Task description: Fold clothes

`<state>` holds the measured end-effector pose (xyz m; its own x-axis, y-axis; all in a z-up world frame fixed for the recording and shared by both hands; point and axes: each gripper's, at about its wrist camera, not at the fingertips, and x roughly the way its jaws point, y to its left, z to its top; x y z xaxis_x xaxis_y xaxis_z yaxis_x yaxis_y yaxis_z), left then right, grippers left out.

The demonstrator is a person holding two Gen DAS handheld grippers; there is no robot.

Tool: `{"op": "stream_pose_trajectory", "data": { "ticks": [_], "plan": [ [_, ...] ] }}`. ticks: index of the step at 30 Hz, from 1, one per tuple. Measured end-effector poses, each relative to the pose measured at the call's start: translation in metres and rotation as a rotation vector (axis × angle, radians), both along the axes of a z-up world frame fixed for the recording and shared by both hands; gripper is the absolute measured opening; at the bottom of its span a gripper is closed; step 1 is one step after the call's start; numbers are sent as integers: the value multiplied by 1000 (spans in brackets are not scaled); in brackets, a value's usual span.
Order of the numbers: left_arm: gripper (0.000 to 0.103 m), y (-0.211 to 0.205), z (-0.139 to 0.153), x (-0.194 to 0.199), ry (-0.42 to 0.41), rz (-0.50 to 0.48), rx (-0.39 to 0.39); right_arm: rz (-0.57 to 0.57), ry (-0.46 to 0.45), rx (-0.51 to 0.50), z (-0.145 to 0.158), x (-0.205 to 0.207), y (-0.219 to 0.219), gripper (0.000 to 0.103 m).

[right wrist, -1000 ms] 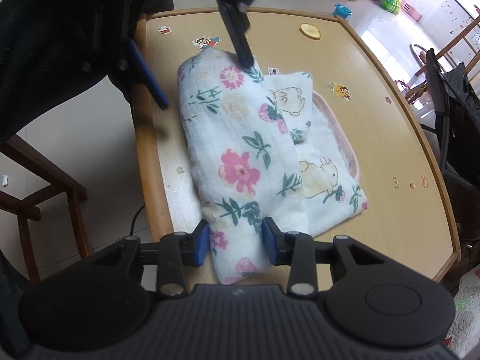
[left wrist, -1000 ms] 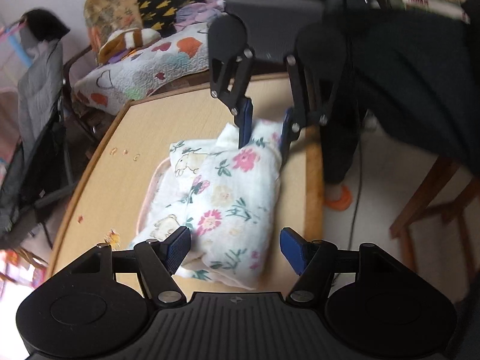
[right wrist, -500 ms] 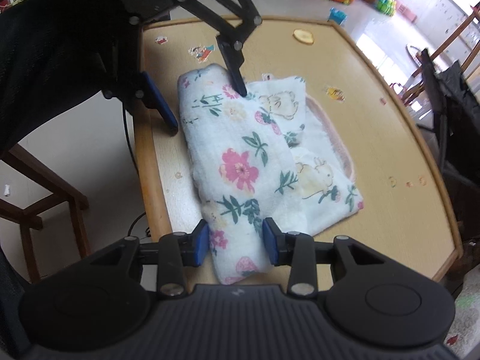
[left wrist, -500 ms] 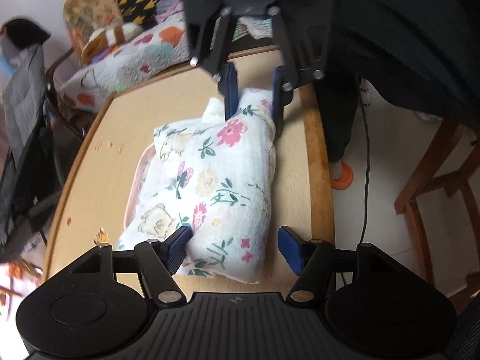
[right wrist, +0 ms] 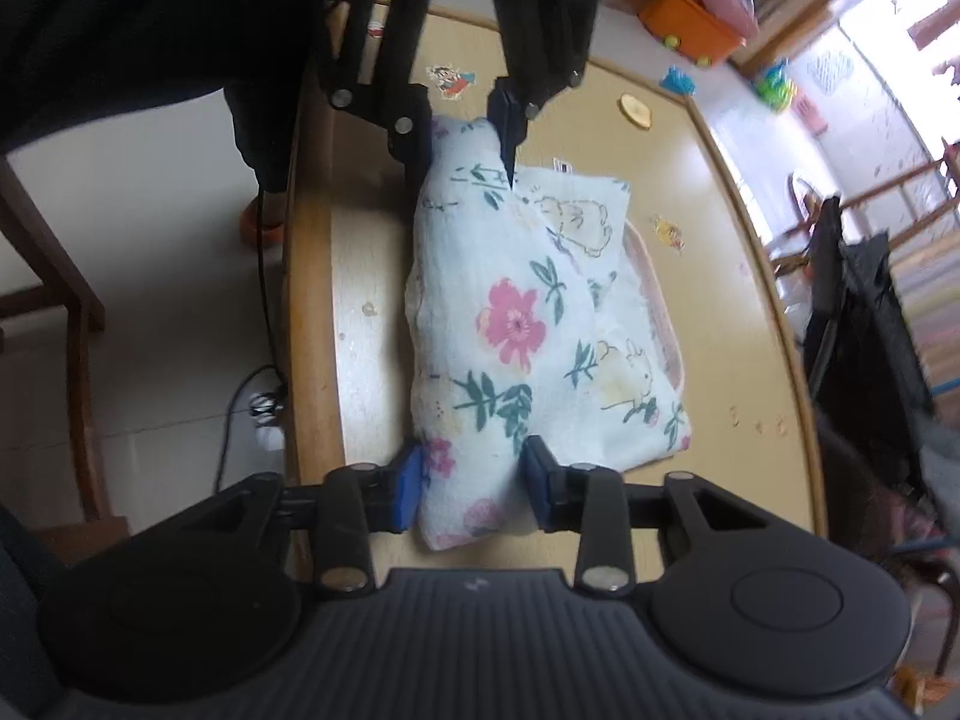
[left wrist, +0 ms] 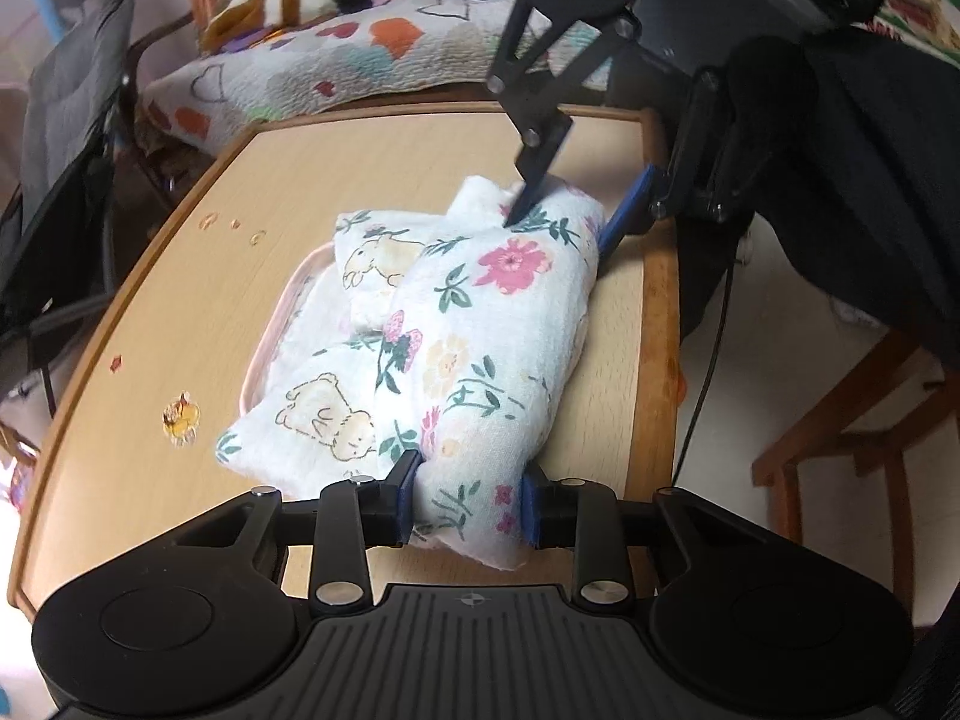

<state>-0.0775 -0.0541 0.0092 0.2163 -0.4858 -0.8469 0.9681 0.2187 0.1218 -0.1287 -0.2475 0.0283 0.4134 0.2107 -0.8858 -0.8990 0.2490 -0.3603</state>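
Observation:
A white folded cloth (left wrist: 480,324) (right wrist: 492,324) with pink flowers and a bear print lies near the edge of the wooden table (left wrist: 240,228) (right wrist: 720,252). My left gripper (left wrist: 468,504) (right wrist: 465,147) straddles one end of the rolled top fold. Its jaws are closing and the blue pads press the fabric on both sides. At the opposite end, my right gripper (right wrist: 474,489) (left wrist: 570,213) is closing too, its pads squeezing the fold between them. The layer with the pink trim rests flat on the table beneath the fold.
A heart-patterned quilt (left wrist: 336,60) lies behind the table, and a dark folded stroller (left wrist: 60,192) stands beside it. A wooden chair (left wrist: 870,432) and a cable (right wrist: 258,384) are on the floor at the table's edge. The person's dark clothing (left wrist: 888,168) hangs close by.
The left jaws, wide apart a second ago, have closed onto the near end of the fold. The right jaws narrowed slightly on their end. Both views have rolled and moved closer.

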Motion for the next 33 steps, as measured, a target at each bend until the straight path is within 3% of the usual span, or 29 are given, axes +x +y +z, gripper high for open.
{"op": "stream_pose_trajectory", "data": {
  "ticks": [4,14,19,23,33],
  "plan": [
    [30,2,1,4,89,22,-22,-23,117,23,10,12,-2,28],
    [30,16,-2,20,456,69,-73,-105,598,156,36,74,-23,28],
    [30,19,-11,39,504,148,-83,-163,713,161,34,111,-24,29],
    [31,24,-17,52,551,214,-116,-195,735,166,35,131,-27,30],
    [37,34,-30,75,561,382,-188,-239,611,233,36,139,-36,32]
  ]
}}
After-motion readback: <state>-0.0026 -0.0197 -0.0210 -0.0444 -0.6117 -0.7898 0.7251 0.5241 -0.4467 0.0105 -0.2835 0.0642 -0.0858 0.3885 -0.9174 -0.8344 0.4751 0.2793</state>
